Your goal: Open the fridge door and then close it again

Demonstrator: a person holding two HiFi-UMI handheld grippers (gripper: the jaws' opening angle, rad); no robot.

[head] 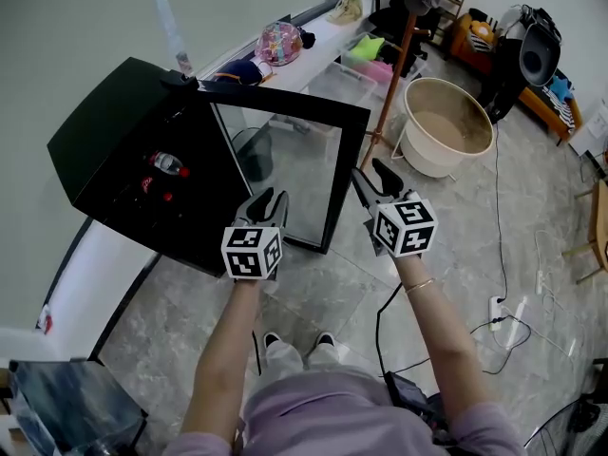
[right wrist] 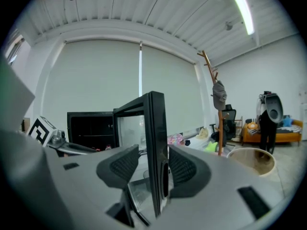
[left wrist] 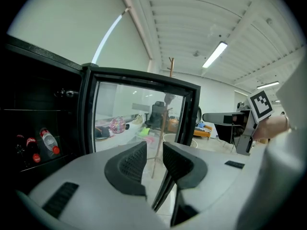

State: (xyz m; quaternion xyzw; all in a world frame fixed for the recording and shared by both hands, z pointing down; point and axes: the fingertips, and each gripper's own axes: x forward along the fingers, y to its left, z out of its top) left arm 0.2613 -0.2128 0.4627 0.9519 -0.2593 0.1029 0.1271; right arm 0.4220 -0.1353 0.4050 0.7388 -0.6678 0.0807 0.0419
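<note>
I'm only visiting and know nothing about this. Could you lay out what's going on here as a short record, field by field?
Appliance: black fridge
Door: glass door, swung wide open
Inside: red-capped bottle on a shelf
Right hand: right gripper, jaws apart on either side of the door's free edge, not clamped on it
Left hand: left gripper, jaws slightly apart with nothing between them, in front of the glass
Nearby: beige tub and wooden coat stand on the floor

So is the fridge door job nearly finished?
About halfway. The fridge door already stands wide open. The right gripper has the door's edge between its jaws, not squeezing it; the left gripper is empty. Pushing the door shut is still left.
</note>
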